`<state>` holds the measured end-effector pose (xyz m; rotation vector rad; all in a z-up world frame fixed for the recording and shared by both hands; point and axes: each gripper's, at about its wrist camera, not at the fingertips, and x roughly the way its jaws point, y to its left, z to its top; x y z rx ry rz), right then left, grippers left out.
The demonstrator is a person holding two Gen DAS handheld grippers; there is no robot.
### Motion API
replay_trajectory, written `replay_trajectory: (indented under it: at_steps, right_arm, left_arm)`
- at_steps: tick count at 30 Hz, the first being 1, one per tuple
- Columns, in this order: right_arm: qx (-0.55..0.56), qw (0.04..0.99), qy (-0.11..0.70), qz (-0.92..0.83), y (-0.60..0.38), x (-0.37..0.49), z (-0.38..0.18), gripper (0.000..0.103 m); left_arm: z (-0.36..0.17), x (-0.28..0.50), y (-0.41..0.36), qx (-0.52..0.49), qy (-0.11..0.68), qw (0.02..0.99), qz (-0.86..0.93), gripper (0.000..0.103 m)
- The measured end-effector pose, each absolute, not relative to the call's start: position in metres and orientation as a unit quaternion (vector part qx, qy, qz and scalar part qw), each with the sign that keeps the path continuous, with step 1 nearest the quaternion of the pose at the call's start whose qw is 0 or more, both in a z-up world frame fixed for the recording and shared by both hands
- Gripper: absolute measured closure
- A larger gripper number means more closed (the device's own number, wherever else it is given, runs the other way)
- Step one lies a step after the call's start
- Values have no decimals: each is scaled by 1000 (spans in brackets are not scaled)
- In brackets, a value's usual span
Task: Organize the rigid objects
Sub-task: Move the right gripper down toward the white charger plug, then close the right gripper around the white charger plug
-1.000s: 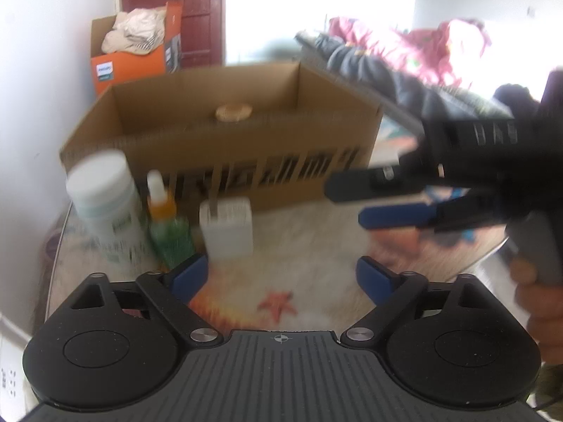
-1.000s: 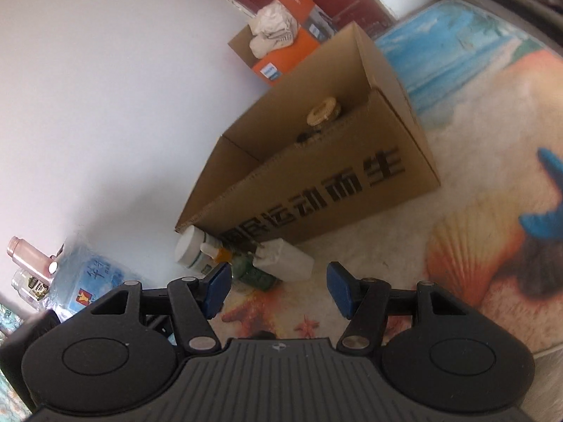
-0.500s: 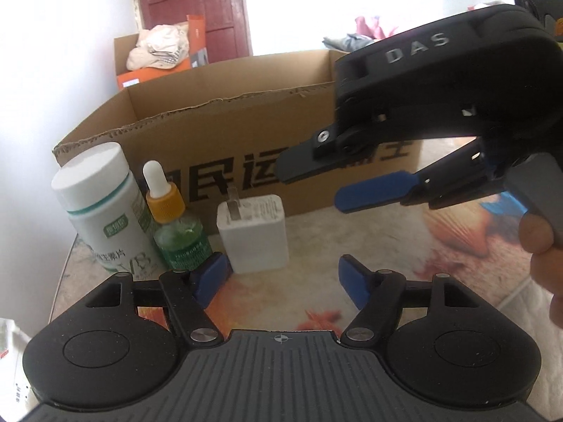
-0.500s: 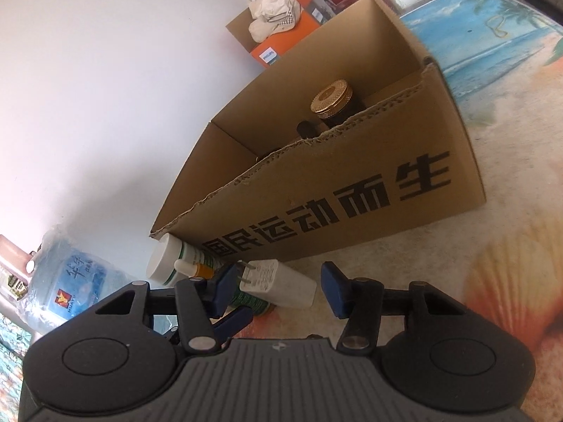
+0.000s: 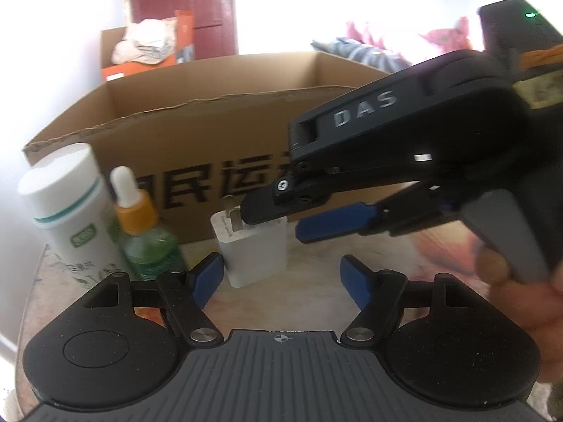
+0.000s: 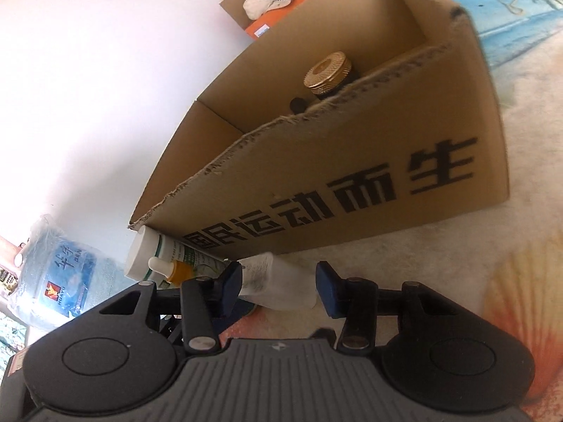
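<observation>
A white plug adapter stands on the table in front of an open cardboard box, beside a green dropper bottle and a white bottle. My right gripper is open, its jaws on either side of the adapter; in the left wrist view it comes in from the right over the adapter. My left gripper is open and empty, just short of the adapter. A gold-lidded jar is inside the box.
A beach-print cloth covers the table. An orange box with a cloth hat stands behind, by a red door. A water jug sits low at the left. The dropper bottle and white bottle crowd the adapter's left.
My right gripper has moved down and in until its jaws straddle the adapter. My left gripper has moved a little closer to the objects. Both stay open.
</observation>
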<state>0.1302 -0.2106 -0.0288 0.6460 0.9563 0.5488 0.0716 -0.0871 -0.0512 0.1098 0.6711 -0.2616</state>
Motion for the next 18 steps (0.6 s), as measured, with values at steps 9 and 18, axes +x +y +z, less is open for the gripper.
replay_trajectory:
  at_steps: [9,18]
  right_arm:
    - [308,809,443,234,-239,117,-26,54]
    - [336,794,446,239,-239,120,-35,54]
  left_arm:
    - [-45,53,-92,71,300,938,-159,29]
    - [-50,85,-94,70,310,941,-116,34]
